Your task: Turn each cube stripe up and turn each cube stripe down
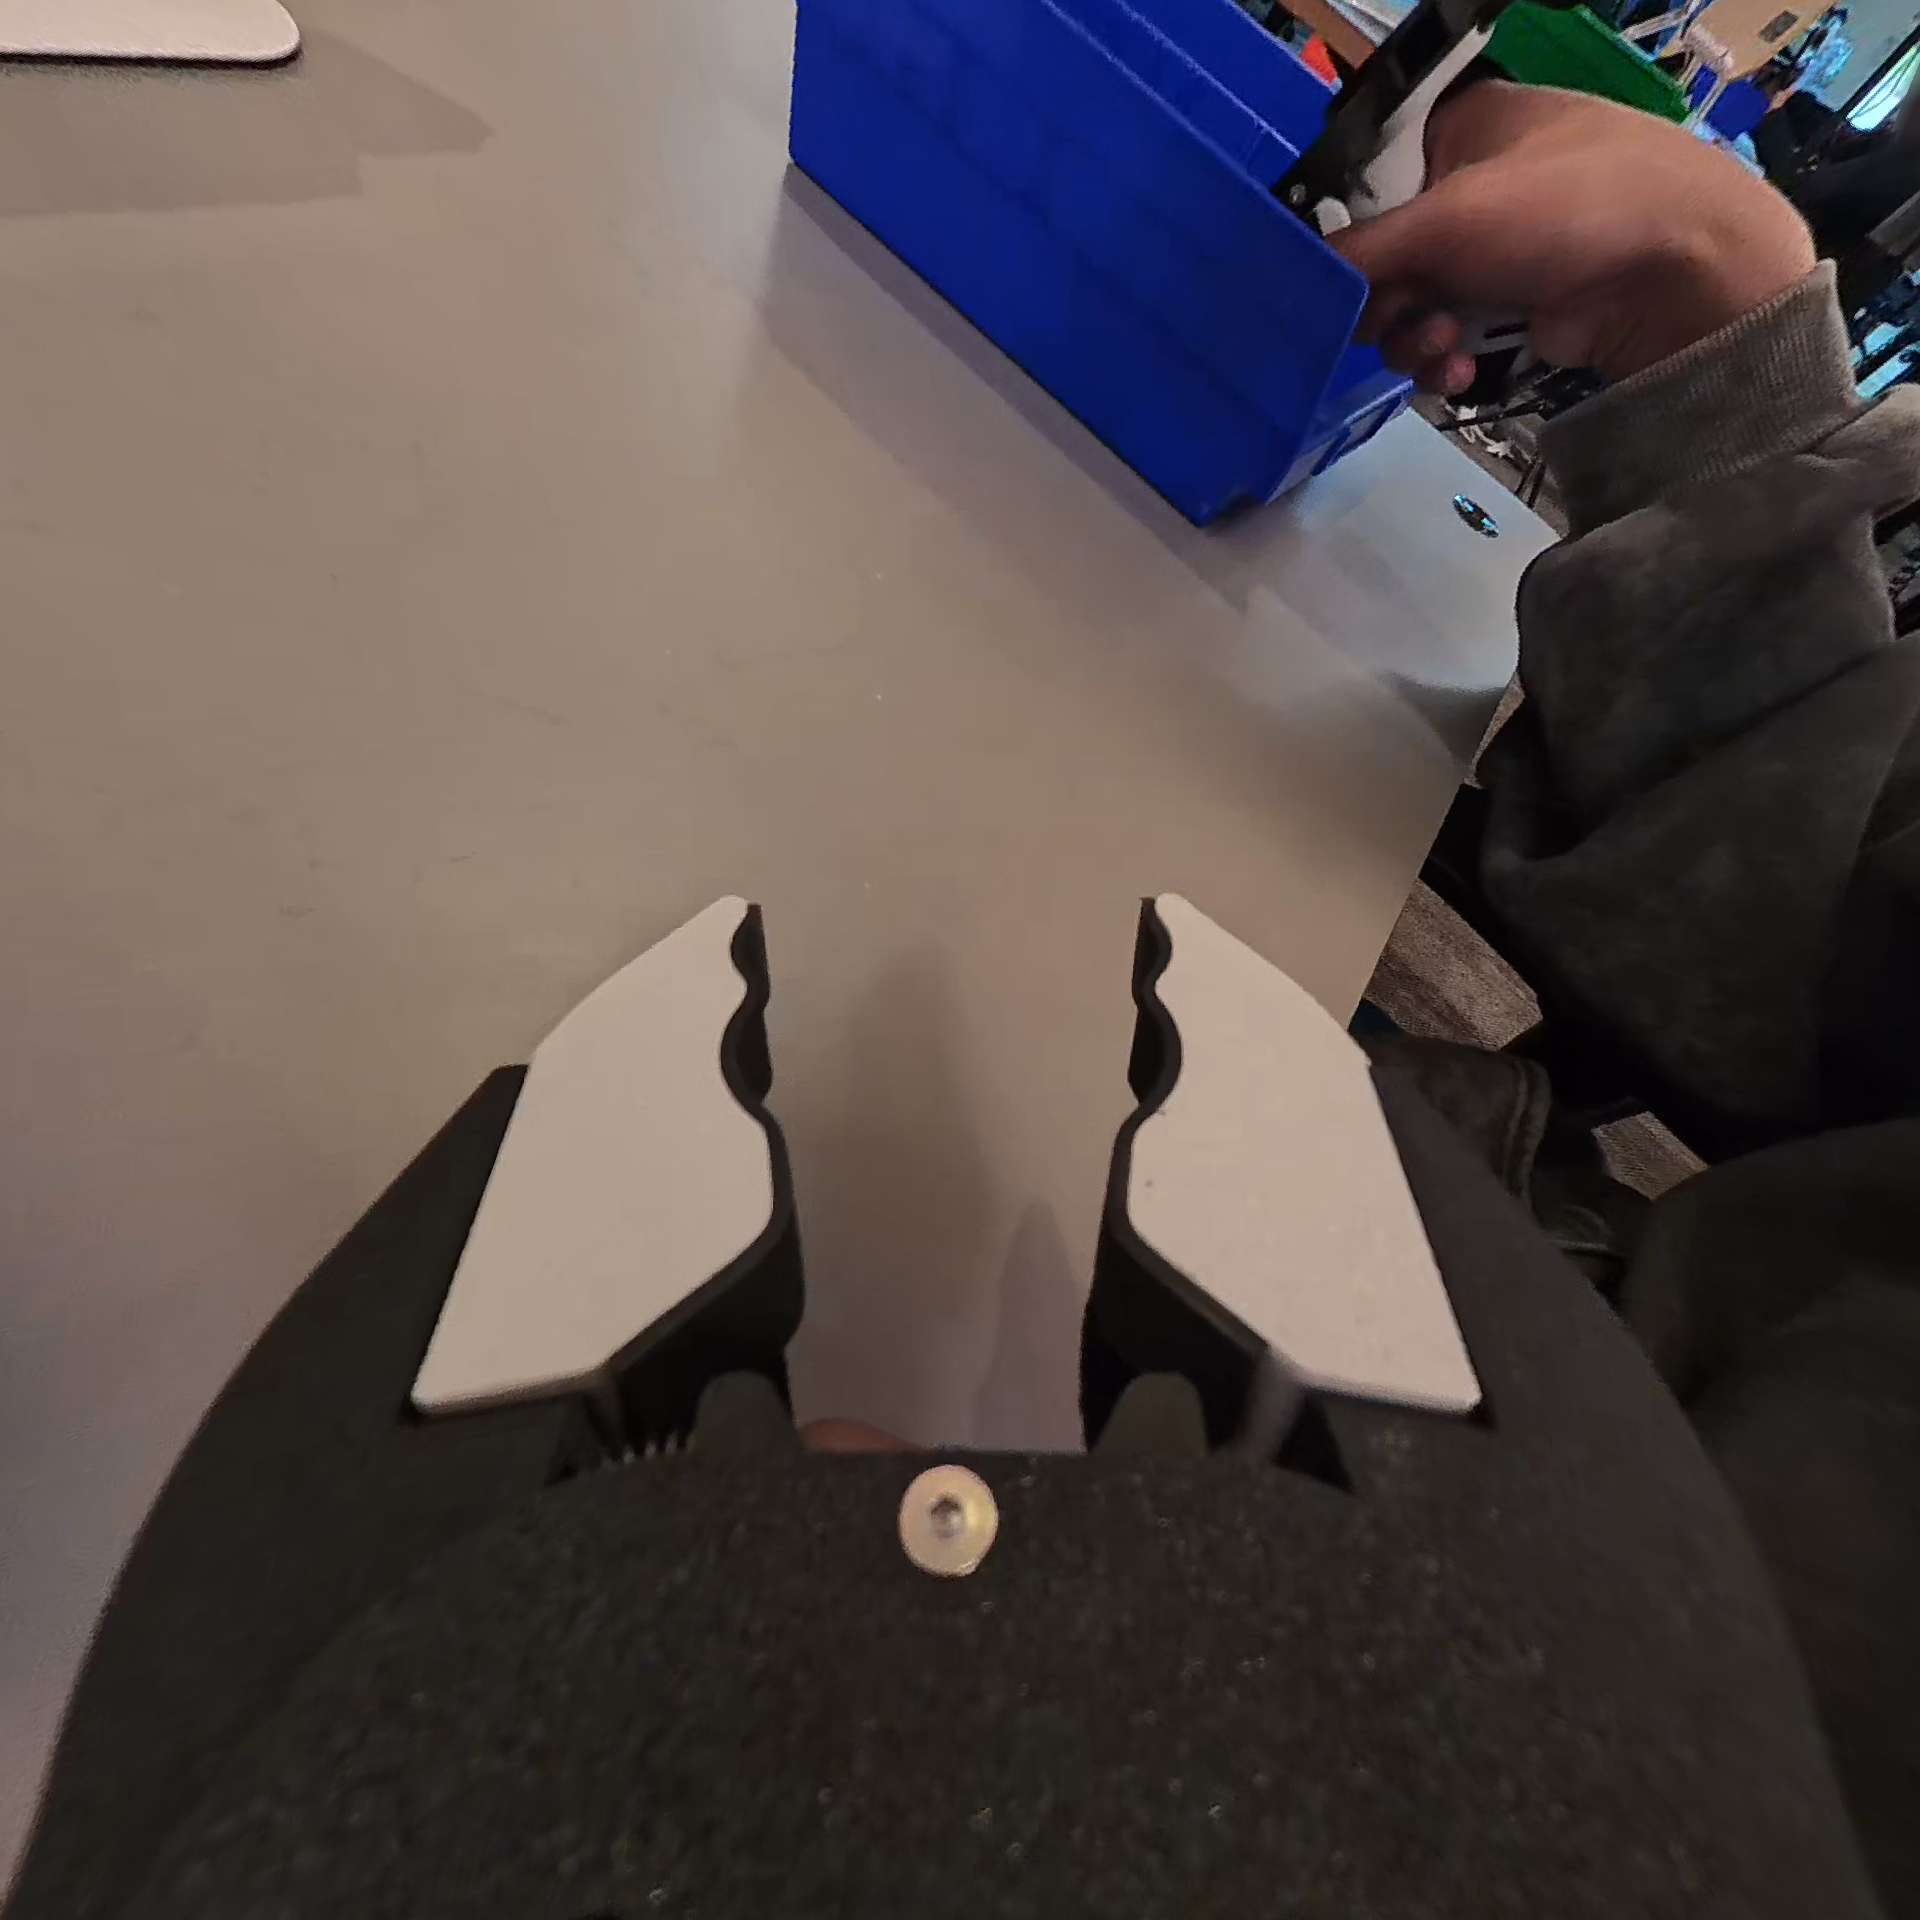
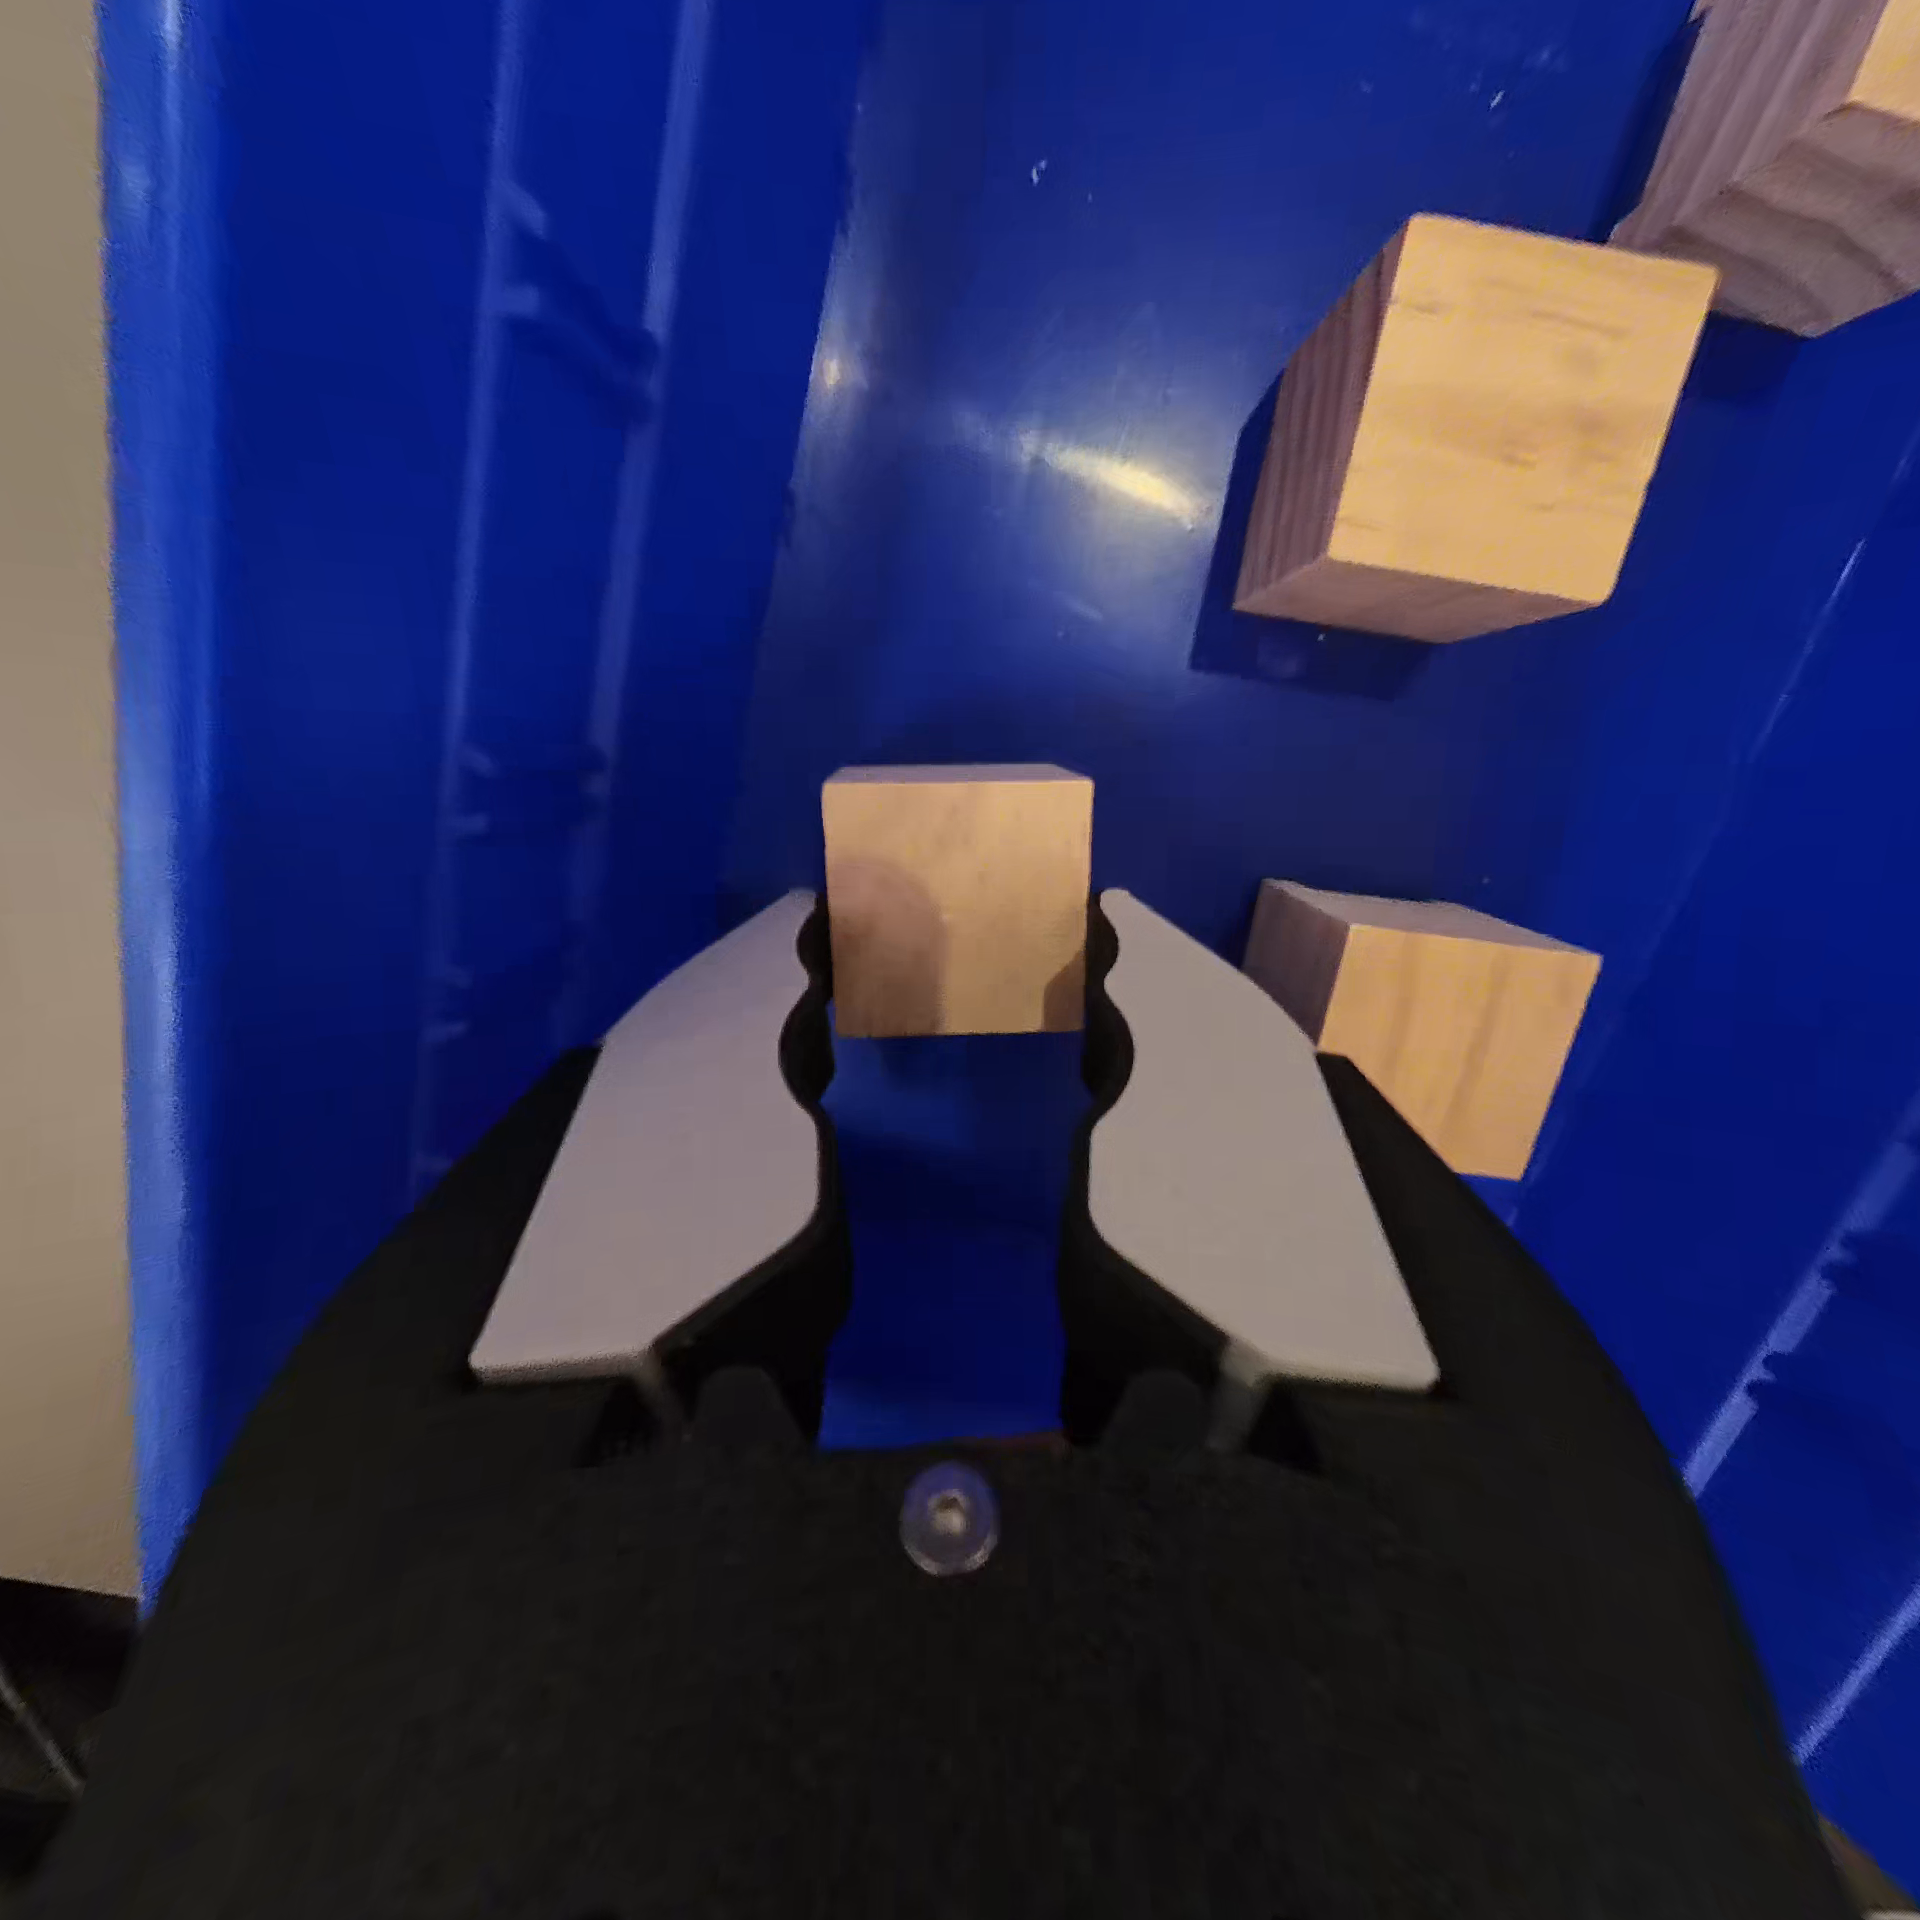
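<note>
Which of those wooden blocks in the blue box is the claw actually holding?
The middle wooden cube, pinched between the right gripper fingertips. The other cubes sit apart to its right on the blue bin floor.

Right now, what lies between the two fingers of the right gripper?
In the right wrist view, a wooden cube sits between the fingertips of the right gripper, inside the blue bin. No stripe shows on it.

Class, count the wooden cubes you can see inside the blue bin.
4. One sits between the right gripper's jaws, one just right of it, one farther up right, one at the top-right corner, cropped. More may lie out of frame.
</note>
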The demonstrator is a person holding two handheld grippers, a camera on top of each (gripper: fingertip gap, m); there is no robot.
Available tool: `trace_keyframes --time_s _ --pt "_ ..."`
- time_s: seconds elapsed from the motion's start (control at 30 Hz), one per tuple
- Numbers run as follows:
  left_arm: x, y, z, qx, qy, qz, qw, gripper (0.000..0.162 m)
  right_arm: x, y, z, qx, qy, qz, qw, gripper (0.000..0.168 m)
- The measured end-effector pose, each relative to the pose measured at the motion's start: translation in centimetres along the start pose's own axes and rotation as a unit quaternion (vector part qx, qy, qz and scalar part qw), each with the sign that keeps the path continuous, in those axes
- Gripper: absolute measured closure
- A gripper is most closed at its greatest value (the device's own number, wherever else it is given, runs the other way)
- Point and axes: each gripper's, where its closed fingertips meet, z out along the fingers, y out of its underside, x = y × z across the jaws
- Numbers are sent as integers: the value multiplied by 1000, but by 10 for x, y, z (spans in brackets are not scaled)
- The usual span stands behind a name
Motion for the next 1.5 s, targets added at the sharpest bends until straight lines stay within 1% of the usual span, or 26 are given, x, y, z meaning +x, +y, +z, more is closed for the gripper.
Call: trace_keyframes --time_s 0.1,0.13,0.17,0.23,0.3,0.37,0.43,0.5,0.57,0.6,0.63,0.73,0.83,0.93,0.97,1.0,1.03,1.07,1.1,1.13,1.17,1.2,1.27,1.33,1.37,1.5 --pt "0 1 0 -4 5 -8 1000 94 7 -2 -3 12 22 -13 1000 121" --pt "0 0 0 -1 7 -11 1000 95 9 -6 -10 28 22 -12 999 111" --pt "1 0 -1 -2 12 -12 1000 95 8 -11 -22 53 9 -11 998 107" --pt "3 1 -1 -5 17 -12 1000 94 6 -32 -67 155 -11 -9 988 106" --pt "1 1 -1 -5 10 -4 1000 94 0 -53 -126 285 -26 -9 958 109" --pt "0 2 0 -10 4 2 1000 94 -22 -61 -174 382 -69 -21 921 109" --pt "0 3 1 -11 3 3 1000 94 -61 -62 -202 437 -136 -61 887 108" --pt "0 4 2 -14 1 3 1000 94 -110 -62 -209 466 -222 -93 851 112" --pt "-3 4 1 -15 -8 0 1000 94 -163 -61 -196 483 -316 -102 810 113" --pt "-5 4 1 -15 -11 -3 1000 95 -187 -58 -182 481 -354 -94 797 114" --pt "-7 4 1 -14 -15 -8 1000 95 -209 -53 -165 472 -379 -91 791 113" --pt "-9 3 -2 -12 -14 -18 1000 94 -256 -41 -120 455 -376 -116 799 113" --pt "-8 -6 -13 -1 -22 -8 1000 94 -285 -31 -97 418 -383 -148 810 114" --pt "-8 -43 -44 27 -15 38 999 90 -289 -25 -88 413 -371 -160 816 116" --pt "-18 -59 -58 31 -26 41 998 90 -287 -24 -85 409 -368 -162 819 116" --pt "-36 -76 -72 29 -59 32 997 90 -286 -23 -82 403 -368 -161 822 116" --pt "-64 -94 -88 31 -110 13 993 95 -284 -24 -81 400 -371 -152 824 116" --pt "-95 -110 -103 27 -164 -10 986 102 -282 -26 -81 397 -378 -138 825 117" --pt "-128 -120 -114 12 -212 -34 977 102 -282 -26 -80 391 -388 -124 825 117" --pt "-158 -127 -120 -11 -240 -64 969 101 -281 -26 -76 381 -392 -107 831 118" --pt "-182 -128 -119 -41 -246 -103 963 99 -278 -26 -69 367 -386 -87 842 120" --pt "-204 -124 -116 -81 -247 -141 955 95 -279 -24 -65 356 -390 -75 846 119" --pt "-246 -107 -109 -157 -263 -204 930 89 -288 -17 -64 340 -416 -72 841 119" --pt "-286 -87 -110 -211 -317 -238 893 89 -294 -12 -64 330 -416 -80 844 119" --pt "-297 -79 -108 -226 -327 -257 881 89 -296 -11 -65 332 -413 -88 843 119" --pt "-320 -60 -91 -247 -336 -320 850 90 -308 -3 -65 323 -419 -105 842 119"
